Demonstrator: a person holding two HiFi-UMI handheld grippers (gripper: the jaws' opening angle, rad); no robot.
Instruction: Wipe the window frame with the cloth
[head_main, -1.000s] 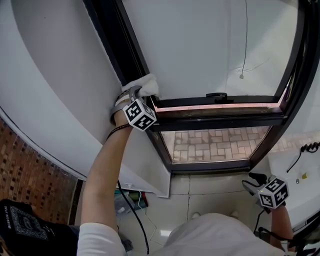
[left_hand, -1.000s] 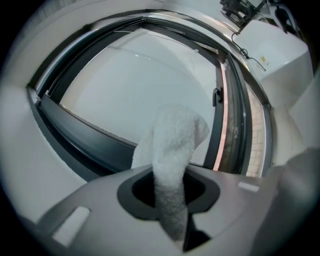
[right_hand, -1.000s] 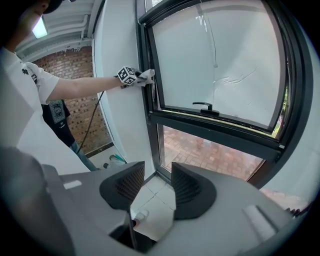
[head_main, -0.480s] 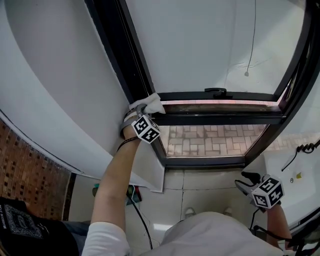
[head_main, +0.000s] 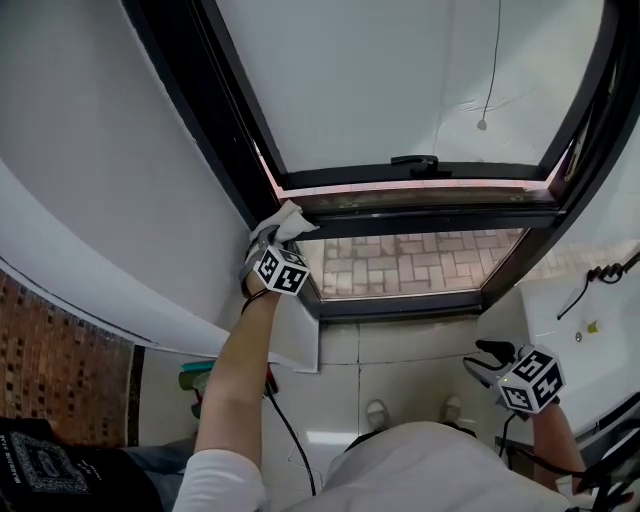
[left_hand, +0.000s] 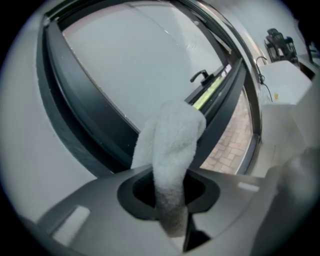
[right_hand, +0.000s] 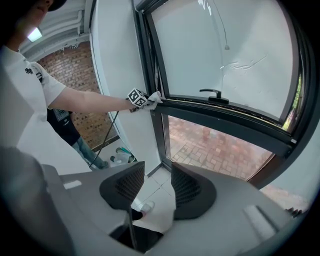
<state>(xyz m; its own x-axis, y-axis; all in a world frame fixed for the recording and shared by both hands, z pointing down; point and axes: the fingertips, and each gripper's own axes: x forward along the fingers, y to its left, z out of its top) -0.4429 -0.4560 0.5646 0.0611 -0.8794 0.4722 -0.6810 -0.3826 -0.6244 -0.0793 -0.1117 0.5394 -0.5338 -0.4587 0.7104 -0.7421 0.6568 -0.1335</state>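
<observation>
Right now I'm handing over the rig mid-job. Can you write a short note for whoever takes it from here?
Left gripper: shut on the white cloth, arm raised.
Right gripper: open, nothing between its jaws, held low at the person's right side, away from the window.
Cloth: against the dark window frame, at the corner where the left upright meets the middle crossbar.
Done: cloth gripped and on the frame; how much is already wiped can't be told.
Left: probably wipe along the crossbar and the other sides.
</observation>
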